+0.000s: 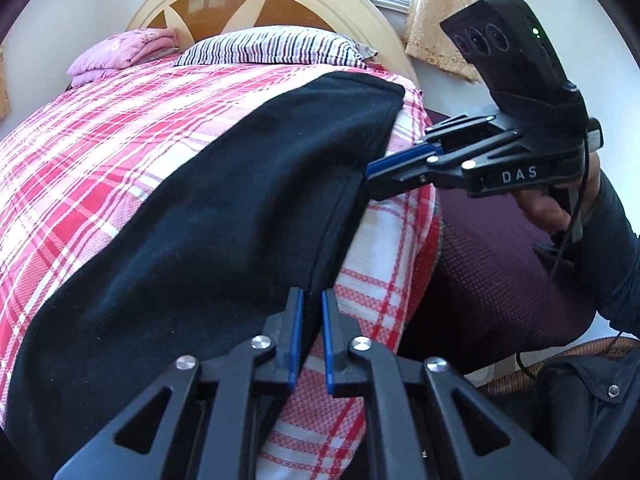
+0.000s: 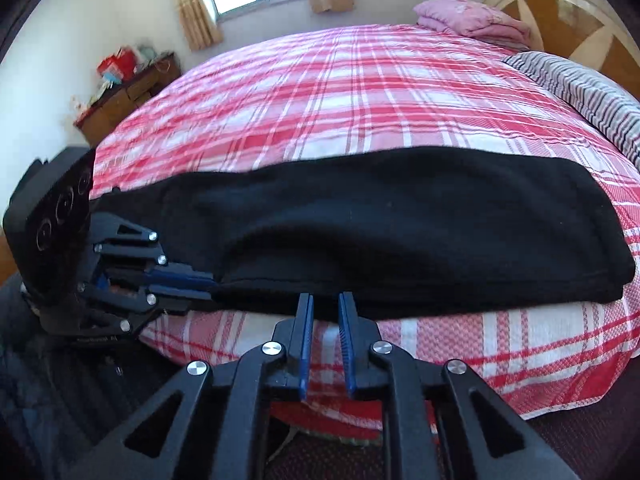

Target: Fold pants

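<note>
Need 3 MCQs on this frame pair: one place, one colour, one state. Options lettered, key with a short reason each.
1. Where do the black pants lie?
A. along the near edge of the bed
B. on the striped pillow
C. on the floor

2. What colour is the checked bedsheet?
A. green and yellow
B. red and white
C. plain grey

3. How does the left claw stand?
A. wide open, far from the cloth
B. fingers close together at the pants' edge
C. out of view

Key: 1 A, the pants stretch along the sheet's near edge, apart from the striped pillow. 2 B, red checks on white show in both views. 3 B, the blue pads sit at the dark hem with a slim gap, and the right claw stands likewise.
</note>
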`<state>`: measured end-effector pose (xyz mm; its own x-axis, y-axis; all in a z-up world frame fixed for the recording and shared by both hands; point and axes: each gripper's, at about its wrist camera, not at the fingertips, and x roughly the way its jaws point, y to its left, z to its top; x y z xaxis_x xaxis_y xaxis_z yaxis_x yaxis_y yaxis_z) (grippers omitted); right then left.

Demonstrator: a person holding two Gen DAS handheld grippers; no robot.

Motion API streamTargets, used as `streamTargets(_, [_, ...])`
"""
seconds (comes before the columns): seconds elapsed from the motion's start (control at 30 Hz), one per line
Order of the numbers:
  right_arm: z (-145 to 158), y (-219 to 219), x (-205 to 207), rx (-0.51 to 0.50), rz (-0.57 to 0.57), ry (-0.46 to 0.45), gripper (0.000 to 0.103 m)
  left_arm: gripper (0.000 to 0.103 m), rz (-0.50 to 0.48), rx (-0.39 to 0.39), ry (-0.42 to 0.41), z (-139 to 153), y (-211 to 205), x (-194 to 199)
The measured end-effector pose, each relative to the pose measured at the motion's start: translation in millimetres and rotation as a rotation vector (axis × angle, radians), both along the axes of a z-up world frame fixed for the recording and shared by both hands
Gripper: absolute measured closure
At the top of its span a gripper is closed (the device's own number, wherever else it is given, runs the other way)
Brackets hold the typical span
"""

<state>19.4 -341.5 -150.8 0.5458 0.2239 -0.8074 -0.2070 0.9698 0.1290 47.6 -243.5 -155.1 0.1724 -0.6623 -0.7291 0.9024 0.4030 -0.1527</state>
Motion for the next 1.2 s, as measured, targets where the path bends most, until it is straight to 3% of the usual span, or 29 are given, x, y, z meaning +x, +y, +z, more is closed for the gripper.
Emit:
streamTargets(0.13, [11.0,6.7,-3.7,0.024,-0.007,-0.073,0.087,0.094,0.015,-0.021,0.013,1.7,3.6,4.7])
streamTargets(0.23, [17.2,24.9,-6.1,0.036,0.049,-0.119,0.058,0.094,0.019,-0.028,0.011,1.6,5.5,4.2])
streamTargets(0.3, [16.7,36.8,-2.1,0.050,0.067,-0.136,0.058,0.094,0.018,-0.025,0.009,0.4,5.7,3.5])
streamTargets(0.43, [-8.0,49.9,19.6,0.007,0.061,-0.006,0.058,0.094,0.015,-0.024,-0.001,1.4,8.7,0.9])
streamTargets(0.57, [-3.4,51.0,13.4,-0.005,0.092,0.024,0.058,0.092,0.051,-0.035,-0.011,5.0,17.3,0.6])
streamTargets(0.73, [8.4,32.1,7.9,0.027,0.052,-0.066,0.059,0.083,0.114,-0.060,-0.073,15.8,34.3,1.2])
streamTargets(0.77, [15.9,24.1,6.4,0.050,0.032,-0.100,0.059,0.079,0.130,-0.052,-0.095,15.6,36.9,1.4])
streamTargets(0.83, [32.6,4.8,1.4,0.111,-0.015,-0.158,0.059,0.062,0.168,-0.042,-0.115,11.7,42.8,4.7])
streamTargets(0.97, [59.7,-50.9,-13.1,0.133,-0.247,-0.279,0.059,0.059,0.247,-0.028,-0.086,2.9,51.9,17.0])
streamTargets(1.0, [61.5,-62.2,-14.0,0.133,-0.292,-0.283,0.059,0.059,0.266,-0.022,-0.092,2.9,53.8,18.8])
streamTargets(1.1, [54.5,-104.6,-16.8,0.158,-0.459,-0.274,0.059,0.042,0.331,-0.009,-0.112,2.7,63.6,25.1])
streamTargets(1.2, [37.8,-126.6,-14.9,0.150,-0.539,-0.254,0.059,0.041,0.355,0.007,-0.078,-5.0,61.4,29.7])
